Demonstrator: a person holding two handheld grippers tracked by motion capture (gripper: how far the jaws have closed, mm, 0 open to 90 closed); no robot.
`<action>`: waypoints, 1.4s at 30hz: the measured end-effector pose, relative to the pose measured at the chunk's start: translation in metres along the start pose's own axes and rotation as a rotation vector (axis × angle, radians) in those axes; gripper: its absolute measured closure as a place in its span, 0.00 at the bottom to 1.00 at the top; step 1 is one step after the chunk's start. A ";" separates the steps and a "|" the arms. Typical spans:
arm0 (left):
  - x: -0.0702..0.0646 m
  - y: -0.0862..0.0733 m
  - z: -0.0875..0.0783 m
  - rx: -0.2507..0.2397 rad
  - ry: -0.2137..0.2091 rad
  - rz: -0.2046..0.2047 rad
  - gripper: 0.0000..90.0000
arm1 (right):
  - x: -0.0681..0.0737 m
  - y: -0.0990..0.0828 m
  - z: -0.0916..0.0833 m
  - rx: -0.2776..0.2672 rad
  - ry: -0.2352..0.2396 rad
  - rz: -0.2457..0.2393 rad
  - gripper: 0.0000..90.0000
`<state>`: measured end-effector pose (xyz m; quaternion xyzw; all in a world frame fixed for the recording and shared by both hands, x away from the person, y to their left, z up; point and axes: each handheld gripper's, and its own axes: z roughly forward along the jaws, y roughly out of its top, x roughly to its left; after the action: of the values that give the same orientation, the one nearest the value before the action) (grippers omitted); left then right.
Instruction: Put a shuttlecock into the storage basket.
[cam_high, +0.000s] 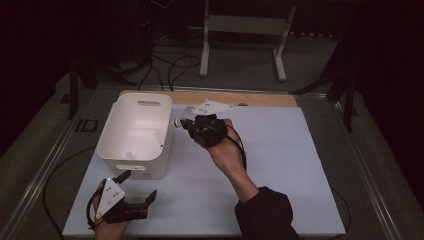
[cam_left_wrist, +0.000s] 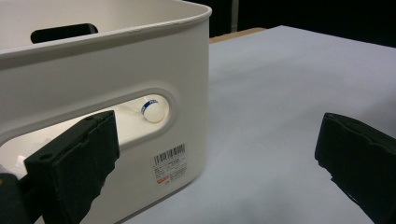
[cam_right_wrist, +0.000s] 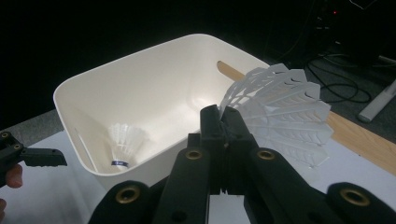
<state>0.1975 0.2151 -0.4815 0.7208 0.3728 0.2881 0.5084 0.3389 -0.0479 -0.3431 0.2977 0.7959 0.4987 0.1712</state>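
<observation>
Nearest the high camera, your left gripper (cam_high: 142, 205) rests low at the near left of the white mat (cam_high: 280, 165), just in front of the white bin (cam_high: 136, 134). Its jaws stand wide apart with nothing between them, and in the left gripper view they frame the bin's near wall, its handle slot and a barcode label (cam_left_wrist: 170, 164). Through that slot you can see the cork tip of a shuttlecock in the bin (cam_left_wrist: 153, 111), white with a blue band. Your right hand (cam_high: 226, 150) reaches forward from the bottom of the high view and holds the right gripper (cam_high: 186, 125) up beside the bin's right rim, near its far corner. Its jaws are pressed together on a second shuttlecock (cam_right_wrist: 280, 112), clamped at the base of its skirt, so the white feathers fan out above and to the right of the jaws in the right gripper view. That held shuttlecock sits just outside the rim, above the mat rather than over the bin's opening, as far as the high view shows. In the right gripper view, the shuttlecock in the bin lies on the bin's floor near the left corner, cork end down toward the camera, feathers pointing up and away. Behind the mat a strip of bare wooden table (cam_high: 260, 98) shows.
</observation>
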 end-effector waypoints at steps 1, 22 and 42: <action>0.000 0.000 0.000 0.000 0.000 0.000 0.01 | 0.000 0.000 0.000 -0.001 0.001 -0.003 0.99; 0.001 0.000 0.000 0.004 0.010 -0.001 0.01 | 0.006 0.008 0.010 -0.010 0.010 -0.019 0.99; 0.001 0.000 0.001 0.005 0.009 -0.002 0.01 | 0.008 0.013 0.020 -0.018 0.039 0.002 0.99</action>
<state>0.1984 0.2154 -0.4817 0.7204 0.3763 0.2901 0.5052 0.3480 -0.0244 -0.3404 0.2871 0.7942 0.5117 0.1582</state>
